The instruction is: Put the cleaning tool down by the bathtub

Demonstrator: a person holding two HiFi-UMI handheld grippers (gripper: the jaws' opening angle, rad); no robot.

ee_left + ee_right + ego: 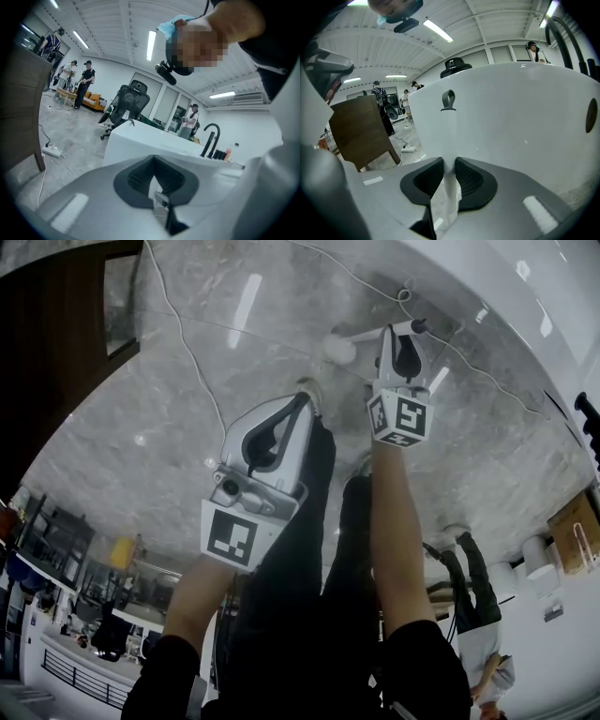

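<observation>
Seen from the head view, a person in dark trousers stands on a grey marble floor (187, 381), a hand-held gripper in each hand.

The right hand-held gripper (405, 334) is clamped on the thin white handle of the cleaning tool (384, 331). The handle runs leftward to a round white head, just beyond the person's shoes. Whether the head touches the floor cannot be told. In the right gripper view, the two dark ribbed pads press on either side of the handle, which rises upright between them to a grey hanging loop at its top. Close behind the tool is the smooth white outer wall of the bathtub (525, 117), filling the right of that view. A brown wooden cabinet (361, 131) stands at the left, with a white power strip (408, 149) on the floor far beyond it.

The left hand-held gripper (305, 401) is nearer the person, well apart from the tool. In the left gripper view its jaws are drawn together at the tips, holding nothing. Beyond them is the bathtub's rim with a black faucet (211, 138) at the right. A dark office chair (129, 101) and several people stand far off.
</observation>
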